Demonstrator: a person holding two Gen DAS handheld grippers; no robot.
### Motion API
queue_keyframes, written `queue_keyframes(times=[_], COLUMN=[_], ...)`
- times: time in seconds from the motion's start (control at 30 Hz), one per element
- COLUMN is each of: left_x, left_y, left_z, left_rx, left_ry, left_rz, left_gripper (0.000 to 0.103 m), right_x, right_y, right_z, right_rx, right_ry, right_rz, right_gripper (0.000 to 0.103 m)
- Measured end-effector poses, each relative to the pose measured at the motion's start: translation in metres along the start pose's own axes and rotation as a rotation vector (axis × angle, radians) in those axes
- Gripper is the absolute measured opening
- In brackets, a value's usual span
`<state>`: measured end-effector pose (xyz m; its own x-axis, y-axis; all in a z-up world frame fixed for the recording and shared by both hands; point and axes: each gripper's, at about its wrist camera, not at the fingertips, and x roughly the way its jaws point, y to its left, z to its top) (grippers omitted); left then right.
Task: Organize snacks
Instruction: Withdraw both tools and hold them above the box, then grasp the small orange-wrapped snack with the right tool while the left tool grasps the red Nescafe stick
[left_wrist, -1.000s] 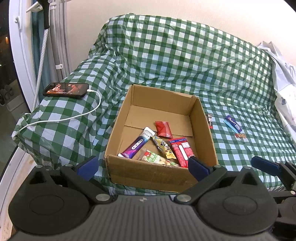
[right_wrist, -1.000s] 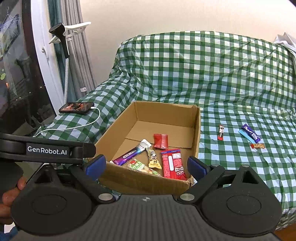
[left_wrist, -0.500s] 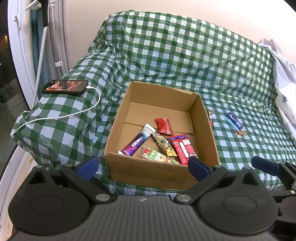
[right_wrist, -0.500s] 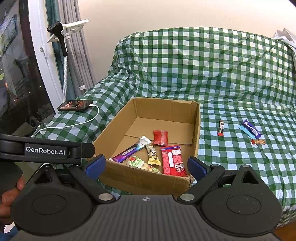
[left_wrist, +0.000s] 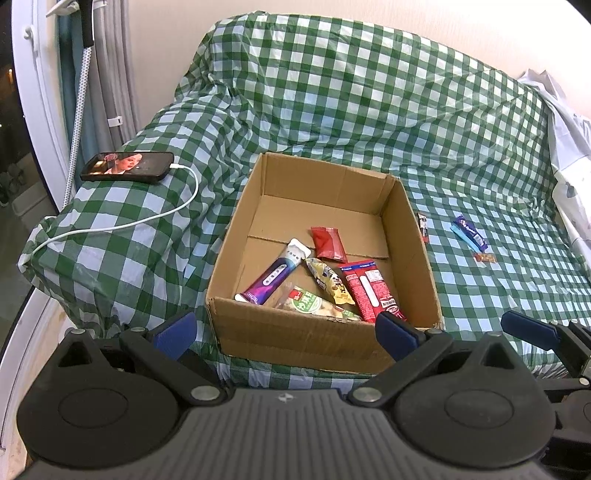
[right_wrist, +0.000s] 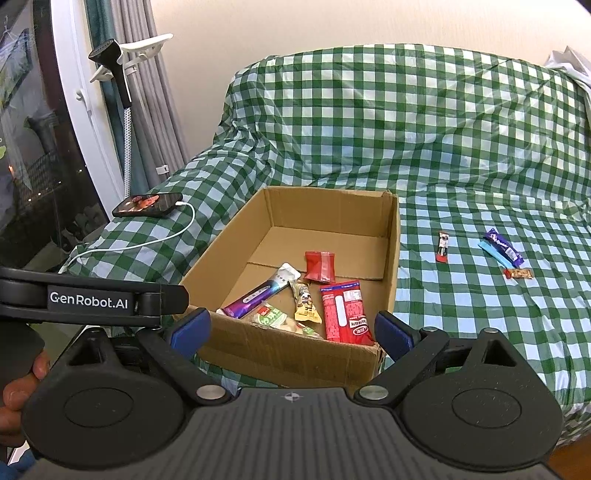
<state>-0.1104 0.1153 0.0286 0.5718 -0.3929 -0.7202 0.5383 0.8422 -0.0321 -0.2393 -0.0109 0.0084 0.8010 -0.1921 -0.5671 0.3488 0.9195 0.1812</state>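
Two claws are hanging spread and empty just short of the cardboard box: left claw, right claw. Compared with a second ago, both views are showing the box nearer and larger, so the claws are closing in after a pause above it. Inside the box are lying five snacks: purple tube, red pouch, yellow packet, red wafer pack, green bag. Right of the box, on the checked bed cover, are waiting a slim red bar, blue-purple bar and small orange sweet. Judgement: sorting is partway done; these three remain.
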Motion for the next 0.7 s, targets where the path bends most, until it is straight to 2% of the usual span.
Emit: queue_keyframes(times=[0.47,0.7], left_x=[0.013,0.026], left_y=[-0.024,-0.052], left_z=[0.011,0.023], left_rx=[0.05,0.077], left_ry=[0.023,0.071], left_rz=[0.022,-0.017], left_gripper=[0.103,0.103], right_x=[0.008,0.007], right_y=[-0.033,-0.067], right_z=[-0.003,-0.004], right_rx=[0.087,0.16], right_ry=[-0.002,-0.007], right_rz=[-0.014,-0.062], right_gripper=[0.096,0.096])
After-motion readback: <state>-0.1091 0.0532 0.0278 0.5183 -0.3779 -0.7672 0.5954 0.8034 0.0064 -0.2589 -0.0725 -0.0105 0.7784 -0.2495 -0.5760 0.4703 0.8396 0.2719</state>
